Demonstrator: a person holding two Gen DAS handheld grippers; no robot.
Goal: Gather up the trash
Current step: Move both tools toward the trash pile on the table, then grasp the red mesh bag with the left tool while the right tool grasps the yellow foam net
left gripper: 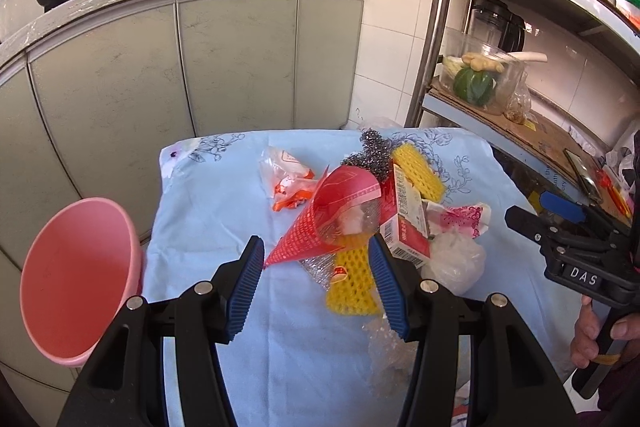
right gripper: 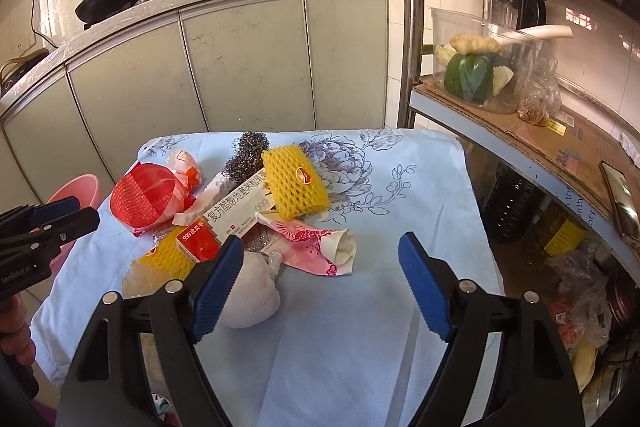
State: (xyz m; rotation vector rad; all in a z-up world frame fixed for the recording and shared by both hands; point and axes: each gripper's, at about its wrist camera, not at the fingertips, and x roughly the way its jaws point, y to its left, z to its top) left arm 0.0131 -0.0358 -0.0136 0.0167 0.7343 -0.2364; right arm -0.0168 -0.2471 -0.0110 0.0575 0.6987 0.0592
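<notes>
A heap of trash lies on a blue floral cloth [right gripper: 400, 187]. The left gripper [left gripper: 318, 279], jaws spread, hangs just before the red mesh cone [left gripper: 320, 223]; the right gripper [right gripper: 320, 275], also spread and empty, flanks a pink wrapper [right gripper: 312, 247].

Each hand carries the same tool: a black moulded plastic left claw [left gripper: 316, 283] and a matching black right claw [right gripper: 320, 283], built as two broad angular arms with triangular cut-outs near the base. Round silver screw heads [left gripper: 203, 287] sit on the arms, two to each side. Every arm ends in a blue ribbed rubber finger pad [left gripper: 246, 291], long and narrow, finely grooved across its face. Seen from the side, the right tool's body bears white letters "DAS" [left gripper: 584, 280], and the left tool's body carries small white lettering [right gripper: 16, 274], too small to read surely. A yellow band [left gripper: 607, 359] wraps the right tool's black handle.
</notes>
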